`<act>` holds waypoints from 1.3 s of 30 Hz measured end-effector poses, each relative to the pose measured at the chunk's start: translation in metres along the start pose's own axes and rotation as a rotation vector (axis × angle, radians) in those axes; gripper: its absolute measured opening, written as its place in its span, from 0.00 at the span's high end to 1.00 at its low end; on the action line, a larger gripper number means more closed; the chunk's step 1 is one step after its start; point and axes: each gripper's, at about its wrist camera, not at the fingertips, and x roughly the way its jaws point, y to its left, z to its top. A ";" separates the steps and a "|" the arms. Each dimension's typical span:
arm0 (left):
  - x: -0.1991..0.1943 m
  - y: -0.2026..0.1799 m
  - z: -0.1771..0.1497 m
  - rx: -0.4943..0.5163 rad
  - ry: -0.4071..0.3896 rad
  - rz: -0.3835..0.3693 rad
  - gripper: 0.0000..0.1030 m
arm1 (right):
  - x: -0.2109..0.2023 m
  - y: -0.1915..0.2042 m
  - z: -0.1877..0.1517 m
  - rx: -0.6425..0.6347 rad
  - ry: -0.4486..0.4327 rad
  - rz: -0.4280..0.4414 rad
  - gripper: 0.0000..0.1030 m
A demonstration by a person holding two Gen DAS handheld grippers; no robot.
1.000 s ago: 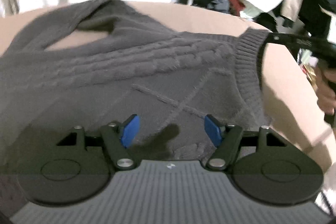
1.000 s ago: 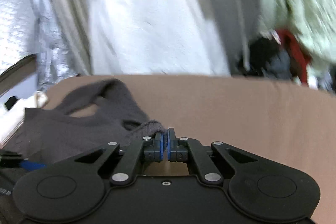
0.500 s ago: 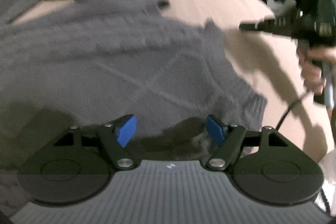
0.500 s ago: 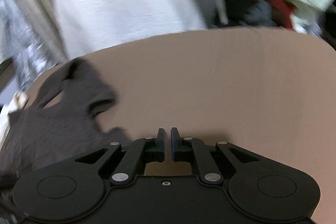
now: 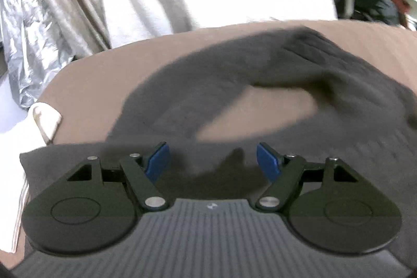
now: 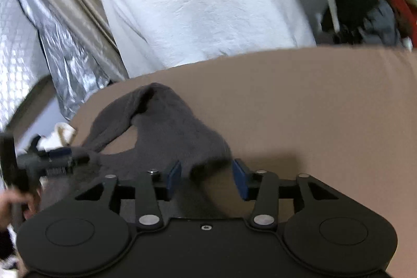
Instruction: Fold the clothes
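Both your tools gape empty. Left wrist view: your left tool (image 5: 211,163) hovers over the grey sweater (image 5: 325,121) spread on the tan bench (image 5: 91,93). Right wrist view: your right tool (image 6: 206,177) sits at the sweater's (image 6: 166,137) edge, pads apart.

Count taken across both wrist views. Grey knitted sweaters (image 5: 273,74): one, lying on the brown tabletop (image 6: 312,100), itself one. Grippers: two, namely the left gripper (image 5: 213,163) and the right gripper (image 6: 206,177), each with two blue pads, four pads in all, both pairs spread apart. Hands seen: one (image 6: 15,202), at the left edge of the right view. White cloth items at the table's left edge (image 5: 44,119): at least one; exact number cannot be determined
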 end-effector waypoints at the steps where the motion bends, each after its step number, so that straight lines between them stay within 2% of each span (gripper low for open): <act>1: 0.009 0.002 0.006 0.014 0.011 0.007 0.29 | 0.009 0.000 0.003 0.006 0.003 -0.004 0.49; 3: 0.026 0.005 0.018 0.041 0.033 0.022 0.29 | 0.026 -0.004 0.003 0.031 0.015 0.006 0.45; 7: 0.061 0.011 0.042 0.096 0.077 0.051 0.28 | 0.057 -0.020 -0.015 0.090 0.064 0.019 0.45; 10: 0.079 -0.001 0.039 0.168 0.069 0.094 0.28 | 0.067 -0.021 -0.022 0.073 0.047 0.084 0.41; 12: 0.094 -0.004 0.041 0.158 0.093 0.117 0.27 | 0.073 -0.022 -0.020 0.084 0.048 0.114 0.41; 15: 0.105 0.003 0.056 0.078 0.133 0.152 0.28 | 0.076 -0.021 -0.022 0.096 0.042 0.129 0.41; 17: 0.107 0.008 0.066 0.067 0.141 0.190 0.53 | 0.076 -0.018 -0.023 0.098 0.040 0.121 0.41; 18: 0.103 0.010 0.069 0.075 0.127 0.210 0.93 | 0.077 -0.016 -0.022 0.096 0.042 0.113 0.40; 23: 0.075 0.016 0.076 0.119 0.018 0.309 0.92 | 0.073 -0.006 -0.026 0.038 0.028 0.079 0.41; 24: 0.064 0.019 0.079 0.116 -0.019 0.327 0.92 | 0.073 -0.002 -0.027 0.006 0.024 0.062 0.44; 27: 0.025 0.030 0.087 0.106 -0.140 0.385 0.92 | 0.071 0.003 -0.029 -0.027 0.013 0.013 0.51; 29: -0.008 0.040 0.089 0.080 -0.211 0.397 0.92 | 0.066 0.003 -0.029 -0.016 0.003 -0.015 0.51; 33: -0.074 0.059 0.093 0.023 -0.351 0.412 0.92 | 0.057 0.012 -0.032 -0.082 -0.028 -0.075 0.50; 36: -0.110 0.056 0.079 0.044 -0.397 0.393 0.92 | 0.051 0.018 -0.032 -0.100 -0.030 -0.065 0.49; 39: -0.120 0.055 0.064 0.047 -0.371 0.376 0.92 | 0.043 0.026 -0.031 -0.109 -0.028 -0.023 0.49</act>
